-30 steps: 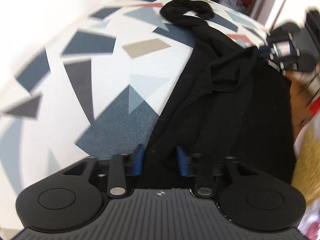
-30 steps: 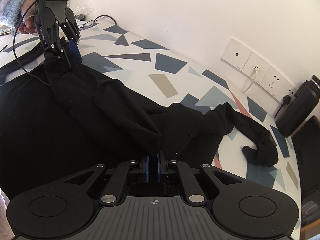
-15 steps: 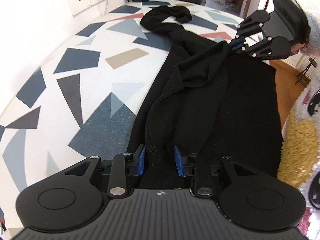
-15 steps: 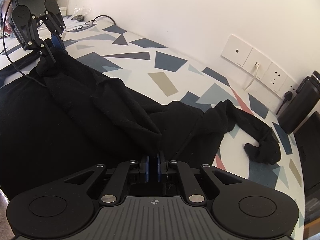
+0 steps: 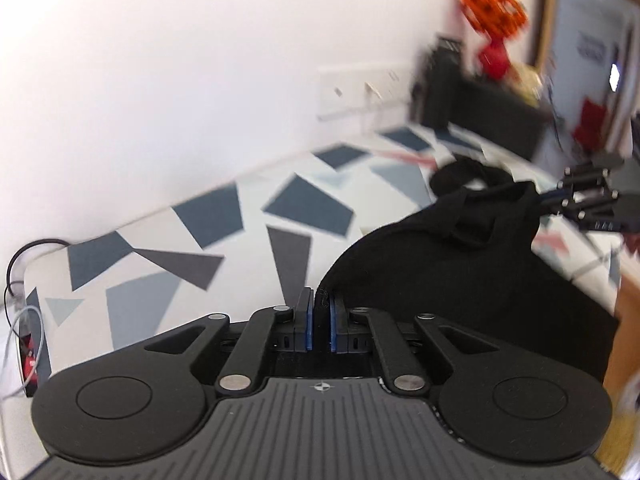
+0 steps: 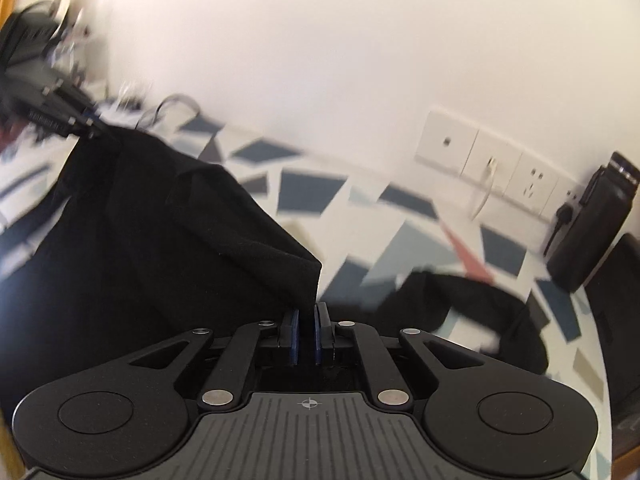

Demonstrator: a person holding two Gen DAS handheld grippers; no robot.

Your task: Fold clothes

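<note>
A black garment (image 5: pixel 460 272) hangs stretched between both grippers above the patterned table (image 5: pixel 160 240). My left gripper (image 5: pixel 320 300) has its jaws closing on one edge of the cloth, and the blue pads press on it. In the right wrist view that gripper (image 6: pixel 90 128) is blurred at the far left. My right gripper (image 6: pixel 306 312) is shut on another fold of the garment (image 6: pixel 160 220), and it appears at the right of the left wrist view (image 5: pixel 560 200). A sleeve (image 6: pixel 480 304) trails on the table.
Wall sockets (image 6: pixel 492 168) line the white wall behind the table. A black bottle (image 6: pixel 592 224) stands at the far right, next to a dark box (image 5: pixel 492 120). Cables (image 5: pixel 24 264) lie at the table's left end.
The left jaws have shut on the garment's edge. Both grippers have risen and lifted the cloth off the table, and both views now tilt up toward the wall.
</note>
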